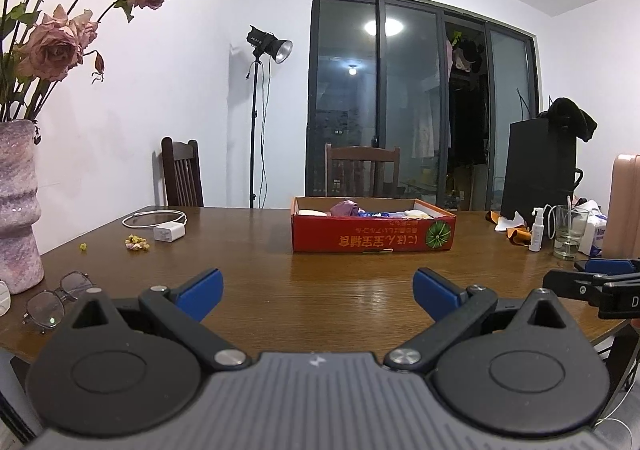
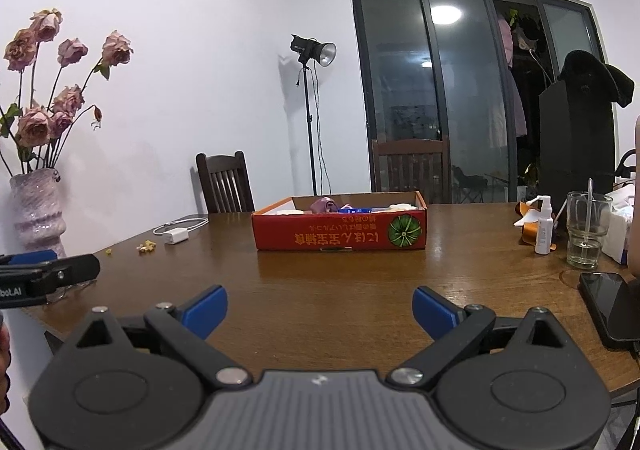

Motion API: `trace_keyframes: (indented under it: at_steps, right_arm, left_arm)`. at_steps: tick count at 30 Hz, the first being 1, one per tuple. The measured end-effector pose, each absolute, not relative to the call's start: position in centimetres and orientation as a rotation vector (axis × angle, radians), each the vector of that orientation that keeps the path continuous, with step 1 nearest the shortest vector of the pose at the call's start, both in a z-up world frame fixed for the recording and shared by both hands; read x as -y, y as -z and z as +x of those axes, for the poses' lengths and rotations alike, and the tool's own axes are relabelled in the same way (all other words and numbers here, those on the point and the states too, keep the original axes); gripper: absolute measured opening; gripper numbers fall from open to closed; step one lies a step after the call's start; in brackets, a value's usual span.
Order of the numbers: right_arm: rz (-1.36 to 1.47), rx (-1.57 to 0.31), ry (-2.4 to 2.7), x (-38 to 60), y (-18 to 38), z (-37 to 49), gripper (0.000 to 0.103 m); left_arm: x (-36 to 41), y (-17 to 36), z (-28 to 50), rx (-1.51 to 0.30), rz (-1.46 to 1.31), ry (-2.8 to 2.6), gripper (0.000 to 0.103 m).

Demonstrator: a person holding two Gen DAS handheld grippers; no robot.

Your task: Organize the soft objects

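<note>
Soft objects [image 1: 345,207] in red box [image 1: 372,238] — bare table [image 1: 320,282] before it

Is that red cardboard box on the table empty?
No, the red box holds several things, among them a crumpled purple cloth and pale, flat items lying beside it.

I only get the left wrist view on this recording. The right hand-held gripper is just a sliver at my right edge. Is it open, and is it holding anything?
Observer: The right hand-held gripper is open, with only bare table between its blue fingers.
Operator: Is anything lying close beside it?
Observer: Yes, a dark phone lies flat on the table to its right, near the edge.
</note>
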State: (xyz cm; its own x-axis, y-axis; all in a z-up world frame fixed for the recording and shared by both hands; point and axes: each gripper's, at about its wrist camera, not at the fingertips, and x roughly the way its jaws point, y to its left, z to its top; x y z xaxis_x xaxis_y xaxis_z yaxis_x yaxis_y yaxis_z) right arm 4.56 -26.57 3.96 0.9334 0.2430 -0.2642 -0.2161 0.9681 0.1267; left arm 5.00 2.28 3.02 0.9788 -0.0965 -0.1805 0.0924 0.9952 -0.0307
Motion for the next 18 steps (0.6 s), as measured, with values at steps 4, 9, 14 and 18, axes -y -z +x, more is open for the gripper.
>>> trace_keyframes:
  at_steps: [4, 9, 14, 18]
  right_arm:
    - [0.099, -0.280, -0.234, 26.63, -3.96, 4.45, 0.099]
    - [0.098, -0.273, -0.235, 26.57, -4.07, 4.34, 0.100]
    - [0.095, -0.268, -0.238, 26.46, -4.09, 4.22, 0.100]
    - [0.095, -0.266, -0.239, 26.51, -4.11, 4.20, 0.100]
  left_arm:
    - [-2.37, -3.03, 4.97, -0.181, -0.025, 0.093, 0.103]
    - [-2.43, -3.07, 4.99, -0.180, -0.021, 0.093, 0.103]
    - [-2.59, -3.13, 4.97, -0.179, -0.019, 0.094, 0.103]
    - [-2.67, -3.18, 4.97, -0.181, -0.016, 0.091, 0.103]
